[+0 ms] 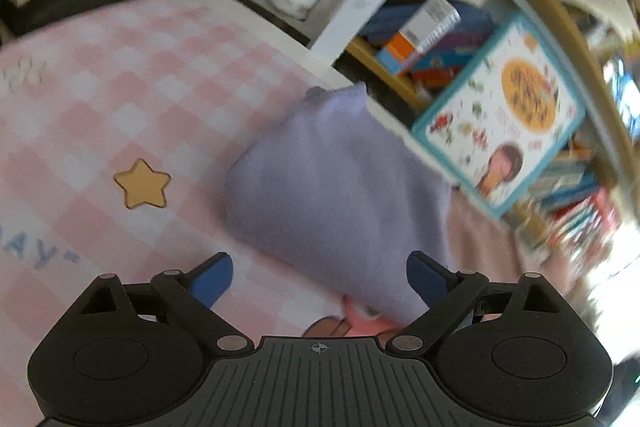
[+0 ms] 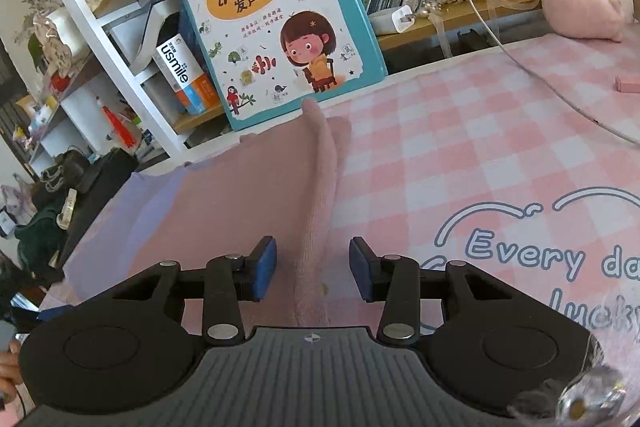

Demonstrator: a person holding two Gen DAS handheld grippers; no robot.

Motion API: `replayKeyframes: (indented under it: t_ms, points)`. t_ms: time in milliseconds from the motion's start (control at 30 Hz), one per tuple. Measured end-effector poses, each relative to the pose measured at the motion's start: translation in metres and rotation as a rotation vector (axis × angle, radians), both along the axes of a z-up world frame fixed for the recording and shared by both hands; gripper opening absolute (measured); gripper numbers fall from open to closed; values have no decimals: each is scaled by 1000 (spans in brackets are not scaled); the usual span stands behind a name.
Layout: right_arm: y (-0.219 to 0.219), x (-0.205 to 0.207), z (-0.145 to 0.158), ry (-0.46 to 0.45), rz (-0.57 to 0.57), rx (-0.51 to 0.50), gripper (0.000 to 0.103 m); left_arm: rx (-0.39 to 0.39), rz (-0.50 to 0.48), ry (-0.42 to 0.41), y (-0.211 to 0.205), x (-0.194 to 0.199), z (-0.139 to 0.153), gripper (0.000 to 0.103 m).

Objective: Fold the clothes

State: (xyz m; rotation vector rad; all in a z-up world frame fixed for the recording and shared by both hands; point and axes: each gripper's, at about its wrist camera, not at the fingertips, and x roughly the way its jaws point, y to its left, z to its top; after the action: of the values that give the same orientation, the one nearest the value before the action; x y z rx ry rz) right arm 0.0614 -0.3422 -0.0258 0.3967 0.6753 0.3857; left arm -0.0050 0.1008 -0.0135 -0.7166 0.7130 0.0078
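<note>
The purple cloth (image 1: 336,183) lies in a soft heap on the pink checked mat (image 1: 152,87) on the desk, next to a pink cloth (image 2: 280,195) with a long fold; the left gripper (image 1: 320,277) is wide open right over the purple heap, holding nothing; the right gripper (image 2: 313,273) is open too, one finger on each side of the pink fold; a big picture book (image 2: 276,15) leans on the bookshelf (image 2: 460,27) just behind the clothes; a white cable (image 2: 560,95) runs across the mat.
</note>
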Motion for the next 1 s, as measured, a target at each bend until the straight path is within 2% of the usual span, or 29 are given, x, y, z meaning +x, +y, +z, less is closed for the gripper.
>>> replayKeyframes:
  t_ms: [167,233,267,333,433,533,600,700,867,1000]
  points:
    - [1,0,-1,8,13,21,36,-125,100,-38,15,3,-7,91]
    - [1,-1,-1,6,14,17,36,-139,161,-42,17,4,-10,71]
    - [2,-1,-1,6,16,17,36,-133,184,-38,18,5,-10,65]
    - [3,-1,-1,4,18,16,36,-120,211,-29,20,7,-11,40]
    - [4,-2,-1,1,20,11,36,-125,240,-29,22,9,-11,32]
    - [4,-2,-1,1,20,12,36,-46,177,-123,9,5,6,25]
    - [4,-1,-1,1,20,15,36,7,80,-196,-4,5,19,25]
    - [3,-1,-2,1,19,19,36,22,16,-214,-15,11,26,28]
    - [3,-2,-2,0,19,22,36,-98,74,-131,0,16,10,29]
    - [3,-2,-2,-1,19,21,36,-65,122,-128,7,4,12,35]
